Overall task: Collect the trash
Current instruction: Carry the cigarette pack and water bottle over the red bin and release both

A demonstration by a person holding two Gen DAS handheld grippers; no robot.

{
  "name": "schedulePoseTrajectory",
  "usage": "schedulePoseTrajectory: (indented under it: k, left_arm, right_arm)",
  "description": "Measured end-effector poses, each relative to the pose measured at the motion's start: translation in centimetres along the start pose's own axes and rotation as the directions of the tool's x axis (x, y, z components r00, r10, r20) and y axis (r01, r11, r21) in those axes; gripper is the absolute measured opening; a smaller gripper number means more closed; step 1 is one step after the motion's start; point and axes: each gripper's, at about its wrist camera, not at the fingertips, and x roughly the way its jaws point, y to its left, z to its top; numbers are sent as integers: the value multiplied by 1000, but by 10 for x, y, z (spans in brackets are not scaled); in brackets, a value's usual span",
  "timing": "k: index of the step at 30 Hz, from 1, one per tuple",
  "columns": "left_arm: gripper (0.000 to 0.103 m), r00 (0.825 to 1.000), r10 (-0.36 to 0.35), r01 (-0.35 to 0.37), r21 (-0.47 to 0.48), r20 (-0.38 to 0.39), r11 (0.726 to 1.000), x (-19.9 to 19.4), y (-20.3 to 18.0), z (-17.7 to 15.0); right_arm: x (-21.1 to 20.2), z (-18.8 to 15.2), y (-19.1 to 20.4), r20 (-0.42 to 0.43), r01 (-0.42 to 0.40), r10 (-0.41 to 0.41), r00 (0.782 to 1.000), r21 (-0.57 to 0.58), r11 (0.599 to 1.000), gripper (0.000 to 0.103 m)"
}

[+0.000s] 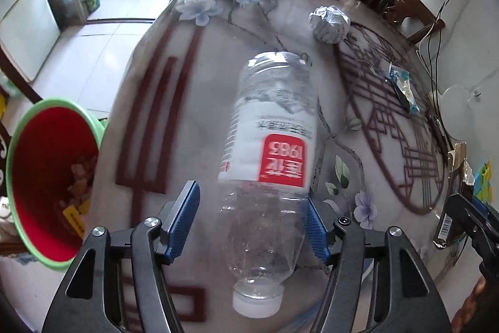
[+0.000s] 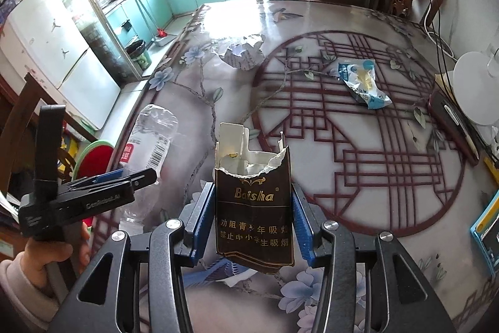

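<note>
My left gripper (image 1: 254,222) is open, and a clear plastic bottle (image 1: 268,164) with a red and white label hangs between its fingers, cap toward me, touching the right pad only; it looks blurred. My right gripper (image 2: 252,223) is shut on a torn dark cigarette pack (image 2: 254,208) above the table. The left gripper (image 2: 93,192) and the bottle (image 2: 146,145) also show in the right wrist view. A crumpled paper ball (image 1: 329,24) and a blue snack wrapper (image 1: 402,86) lie on the table. A red bin with a green rim (image 1: 46,177) stands beside the table's left edge.
The glass-topped table (image 2: 358,145) has a floral and lattice print. A dark phone (image 2: 452,124) and a white round stand (image 2: 477,89) lie at its right edge. Wooden chairs stand at the far side. The kitchen floor, a fridge and a small dark bin are at the left.
</note>
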Motion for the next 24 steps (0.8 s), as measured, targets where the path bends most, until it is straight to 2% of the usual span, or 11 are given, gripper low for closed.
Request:
schedulePoseTrajectory:
  k: [1, 11, 20, 24]
  left_arm:
    - [44, 1000, -5, 5, -2, 5, 1000, -2, -1, 0]
    - [44, 994, 2, -3, 13, 108, 1000, -52, 7, 2]
    - [44, 984, 74, -67, -49, 164, 997, -85, 51, -7]
    - [44, 982, 103, -91, -80, 161, 993, -91, 76, -11]
  right_arm:
    - [0, 0, -1, -2, -1, 1, 1000, 2, 1000, 45]
    - [-1, 5, 15, 14, -6, 6, 1000, -50, 999, 45]
    - [2, 8, 50, 13, -22, 23, 1000, -95, 995, 45]
    - [3, 9, 71, 18, -36, 39, 999, -114, 993, 45]
